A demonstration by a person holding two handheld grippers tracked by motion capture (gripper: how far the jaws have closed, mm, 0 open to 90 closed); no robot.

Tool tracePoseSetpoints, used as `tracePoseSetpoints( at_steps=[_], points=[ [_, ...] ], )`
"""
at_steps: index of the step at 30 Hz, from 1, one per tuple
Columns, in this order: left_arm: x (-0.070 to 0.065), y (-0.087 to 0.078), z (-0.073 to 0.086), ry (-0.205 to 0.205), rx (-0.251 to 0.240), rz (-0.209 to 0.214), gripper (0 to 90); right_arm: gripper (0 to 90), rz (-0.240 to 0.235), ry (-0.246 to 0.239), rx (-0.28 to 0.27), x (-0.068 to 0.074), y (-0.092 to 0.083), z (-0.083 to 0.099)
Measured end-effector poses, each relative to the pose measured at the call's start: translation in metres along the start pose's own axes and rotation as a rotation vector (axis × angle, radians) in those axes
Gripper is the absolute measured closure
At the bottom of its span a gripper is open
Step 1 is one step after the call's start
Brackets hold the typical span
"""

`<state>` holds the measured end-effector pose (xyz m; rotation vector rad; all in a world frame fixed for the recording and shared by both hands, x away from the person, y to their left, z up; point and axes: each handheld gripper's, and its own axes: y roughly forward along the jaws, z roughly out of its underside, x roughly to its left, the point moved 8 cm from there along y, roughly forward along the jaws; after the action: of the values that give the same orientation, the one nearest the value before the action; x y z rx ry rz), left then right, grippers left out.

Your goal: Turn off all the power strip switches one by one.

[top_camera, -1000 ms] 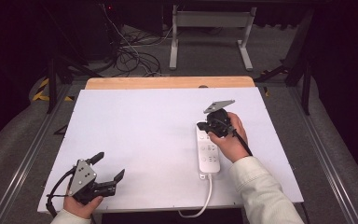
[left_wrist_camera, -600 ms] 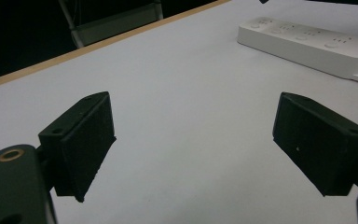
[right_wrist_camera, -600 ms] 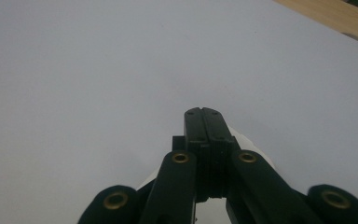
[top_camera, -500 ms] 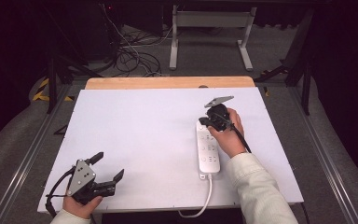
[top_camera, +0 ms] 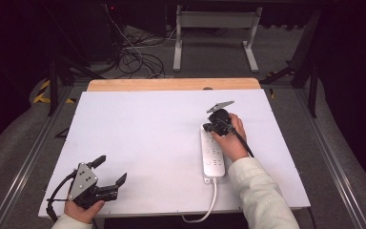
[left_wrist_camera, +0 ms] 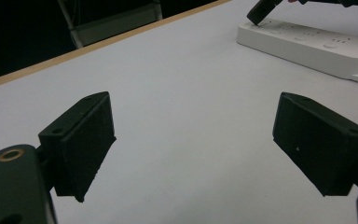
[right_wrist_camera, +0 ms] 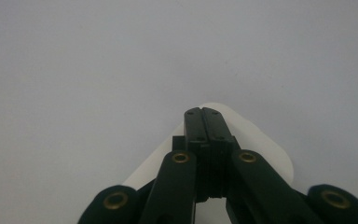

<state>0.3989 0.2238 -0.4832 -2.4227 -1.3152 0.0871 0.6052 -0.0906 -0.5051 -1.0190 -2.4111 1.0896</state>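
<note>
The flat white rectangular board (top_camera: pixel 138 138) covers nearly the whole worktop; a strip of light wooden tabletop (top_camera: pixel 171 84) shows bare along its far edge. Beyond that edge a tangle of black cables (top_camera: pixel 140 62) lies on the grey floor, beside a pale grey metal table frame (top_camera: pixel 215 21) with two legs.

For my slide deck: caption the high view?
Right tool, shut, poised at the white power strip's far end; left tool open.

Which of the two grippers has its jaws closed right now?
The right gripper, at the far end of the white power strip, has its jaws pressed together. The left gripper, near the table's front left corner, has jaws spread wide apart.
</note>
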Motion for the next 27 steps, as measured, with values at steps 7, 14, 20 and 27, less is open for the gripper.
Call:
tracePoseSetpoints(
  at_steps=[7, 14, 20, 27],
  points=[
    [-0.0004, 0.0004, 0.0000, 0.002, 0.001, 0.000, 13.4, 90.0, 0.003, 0.001, 0.003, 0.0004, 0.0008, 0.0013],
    [-0.0003, 0.0008, -0.0001, 0.004, 0.000, -0.001, 13.3, 90.0, 0.020, -0.015, 0.013, 0.0015, 0.0030, 0.0017],
    [-0.0010, 0.0003, -0.0001, 0.001, 0.001, 0.001, 13.4, 90.0, 0.013, -0.004, 0.015, 0.0007, 0.0030, 0.0019],
    [-0.0008, 0.0008, 0.0000, 0.004, 0.002, 0.002, 13.4, 90.0, 0.007, 0.001, 0.026, 0.0012, 0.0030, 0.0016]
  ],
)
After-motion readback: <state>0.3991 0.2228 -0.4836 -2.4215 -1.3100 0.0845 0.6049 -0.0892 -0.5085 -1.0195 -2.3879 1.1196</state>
